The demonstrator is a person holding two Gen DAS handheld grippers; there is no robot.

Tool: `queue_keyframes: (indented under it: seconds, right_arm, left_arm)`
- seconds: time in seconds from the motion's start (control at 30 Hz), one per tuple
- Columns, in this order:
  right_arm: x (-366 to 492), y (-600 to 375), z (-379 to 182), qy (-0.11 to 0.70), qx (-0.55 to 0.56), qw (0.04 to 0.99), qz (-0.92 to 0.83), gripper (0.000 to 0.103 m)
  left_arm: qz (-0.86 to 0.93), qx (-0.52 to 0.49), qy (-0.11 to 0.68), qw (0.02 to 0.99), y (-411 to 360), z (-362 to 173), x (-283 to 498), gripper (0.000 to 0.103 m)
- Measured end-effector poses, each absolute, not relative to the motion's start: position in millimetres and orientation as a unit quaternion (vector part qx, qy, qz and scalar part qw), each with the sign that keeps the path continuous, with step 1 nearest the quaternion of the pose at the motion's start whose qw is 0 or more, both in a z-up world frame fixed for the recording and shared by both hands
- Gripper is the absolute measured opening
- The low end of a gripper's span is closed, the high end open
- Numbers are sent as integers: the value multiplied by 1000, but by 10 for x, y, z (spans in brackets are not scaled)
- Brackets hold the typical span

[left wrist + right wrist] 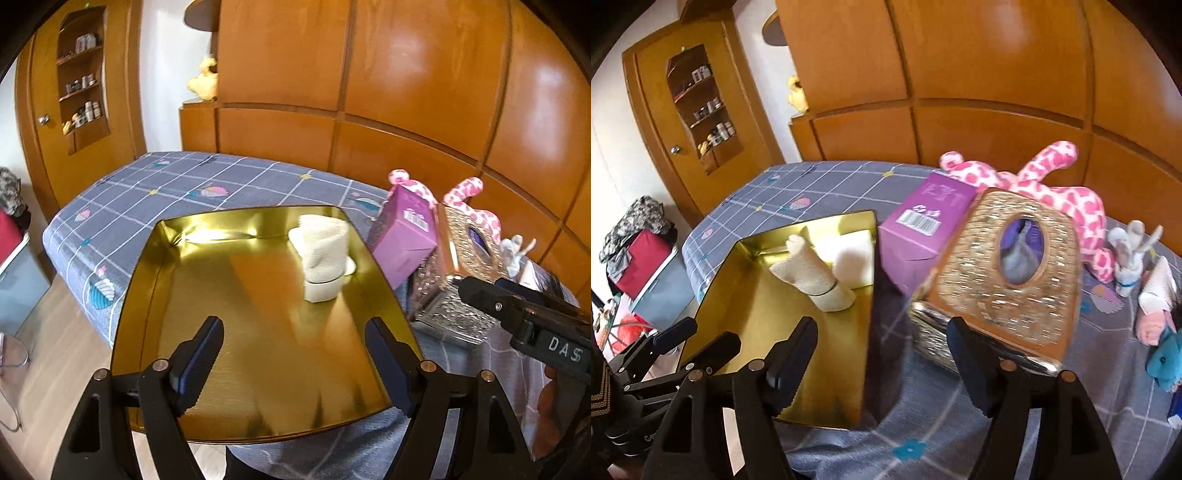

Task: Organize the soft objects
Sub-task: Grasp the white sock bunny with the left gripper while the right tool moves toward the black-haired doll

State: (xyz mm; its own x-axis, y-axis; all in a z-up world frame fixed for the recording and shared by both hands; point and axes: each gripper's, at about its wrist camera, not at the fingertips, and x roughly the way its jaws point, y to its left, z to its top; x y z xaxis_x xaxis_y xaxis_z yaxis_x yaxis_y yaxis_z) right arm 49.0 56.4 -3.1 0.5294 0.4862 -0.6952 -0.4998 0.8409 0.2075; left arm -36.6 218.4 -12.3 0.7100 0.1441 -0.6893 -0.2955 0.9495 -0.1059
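A cream rolled sock [325, 258] lies inside the gold tin tray [258, 332], toward its far right corner, with a thin dark band around its lower end; in the right wrist view the same sock [816, 277] sits against the tray's back wall [812, 229]. The tray rests on a bed with a grey checked sheet [166, 192]. Just right of the tray a purple carton [402, 240] leans against a glittery gold tissue box [1008, 273], which stands tilted and close before the right gripper [879, 365]. Behind these lies a pink spotted plush toy [1052, 192], and further right a small grey rabbit toy [1130, 254], a white-and-pink plush [1156, 299] and a teal plush [1171, 358]. The left gripper [295, 365] hovers over the tray's near part, jaws spread wide with nothing between them; the right gripper's jaws are likewise wide apart and empty. Wooden wardrobe panels [406, 92] back the bed.
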Motion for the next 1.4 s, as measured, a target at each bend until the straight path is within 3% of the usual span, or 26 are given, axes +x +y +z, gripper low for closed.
queue_keyframes:
  seconds: [0.57, 0.97, 1.17, 1.27, 1.4]
  right_arm:
    - [634, -756, -20, 379, 43, 912, 153, 75]
    - [893, -2741, 69, 363, 122, 922, -51, 75]
    - [864, -3559, -196, 372, 218, 892, -135, 75]
    - [831, -3761, -261, 368, 277, 877, -137, 75]
    - [821, -3808, -314, 375, 298, 870, -121, 75]
  left_arm:
    - [-12, -25, 345, 938, 1281, 170, -200, 79]
    - [-115, 21, 355, 927, 398, 251, 104, 79]
    - [-149, 23, 382, 912, -14, 173, 334, 79]
    - [-160, 12, 399, 903, -217, 163, 526, 70]
    - [-164, 1, 402, 901, -469, 188, 827, 68]
